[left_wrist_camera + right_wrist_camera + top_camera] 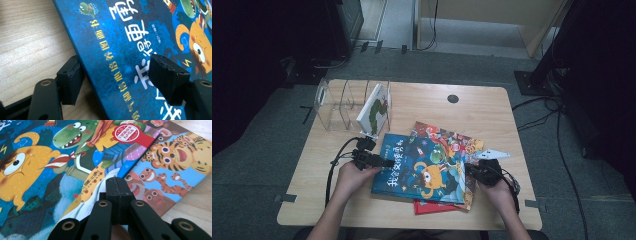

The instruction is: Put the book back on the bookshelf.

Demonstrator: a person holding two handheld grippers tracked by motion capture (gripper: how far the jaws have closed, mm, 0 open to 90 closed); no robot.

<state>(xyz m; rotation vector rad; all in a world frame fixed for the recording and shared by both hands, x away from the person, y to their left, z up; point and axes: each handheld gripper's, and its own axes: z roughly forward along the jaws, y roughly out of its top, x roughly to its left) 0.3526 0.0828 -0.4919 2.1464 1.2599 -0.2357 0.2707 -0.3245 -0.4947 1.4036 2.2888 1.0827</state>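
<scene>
Blue picture book [424, 170] lain on top of a stack, its left edge straddled by the wide-open, empty left gripper [384, 162], right gripper [469, 169] pressed shut at its right corner, wooden table [427, 100] beneath, clear rack [337, 102] behind, dark room beyond.

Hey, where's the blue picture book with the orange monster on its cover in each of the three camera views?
High view: blue book lies mid-table, on top of the stack, between both hands.
Left gripper view: its cover runs diagonally across centre and right.
Right gripper view: it spreads over the left and centre.
Shared landmark: the orange monster.
</scene>
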